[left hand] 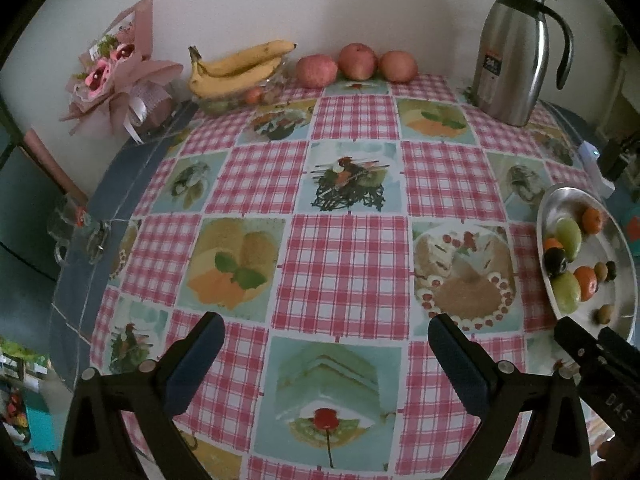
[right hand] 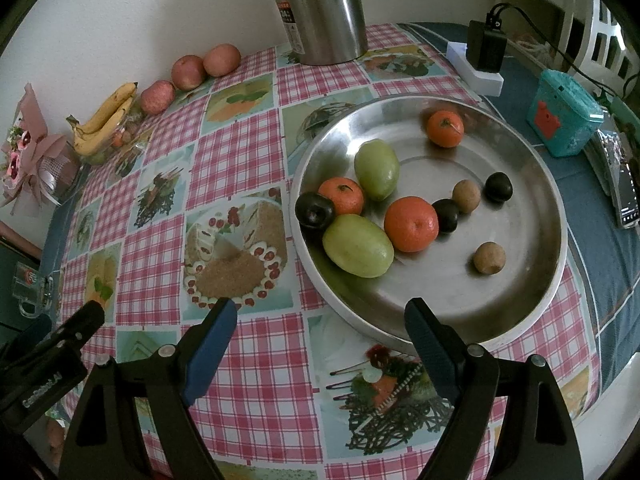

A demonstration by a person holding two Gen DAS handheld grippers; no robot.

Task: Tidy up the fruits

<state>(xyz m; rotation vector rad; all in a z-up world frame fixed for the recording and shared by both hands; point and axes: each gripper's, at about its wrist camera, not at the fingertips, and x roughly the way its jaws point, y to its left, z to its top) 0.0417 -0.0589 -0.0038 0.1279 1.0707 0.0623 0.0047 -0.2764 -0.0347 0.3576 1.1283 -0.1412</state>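
Note:
A round steel tray (right hand: 520, 152) holds two green fruits (right hand: 358, 246), three oranges (right hand: 411, 224), three dark plums (right hand: 315, 210) and two small brown fruits (right hand: 489, 258). The tray also shows at the right of the left wrist view (left hand: 560, 196). My right gripper (right hand: 320, 330) is open and empty, just in front of the tray's near rim. My left gripper (left hand: 326, 334) is open and empty over the checked tablecloth. Bananas (left hand: 236, 66) lie on a glass bowl by the wall, with three apples (left hand: 358, 62) in a row beside them.
A steel thermos jug (left hand: 516, 52) stands at the back by the wall. A pink bouquet (left hand: 116, 76) lies at the back left. A white power strip with charger (right hand: 484, 60) and a teal box (right hand: 564, 120) sit right of the tray. A glass mug (right hand: 32, 292) stands at the left edge.

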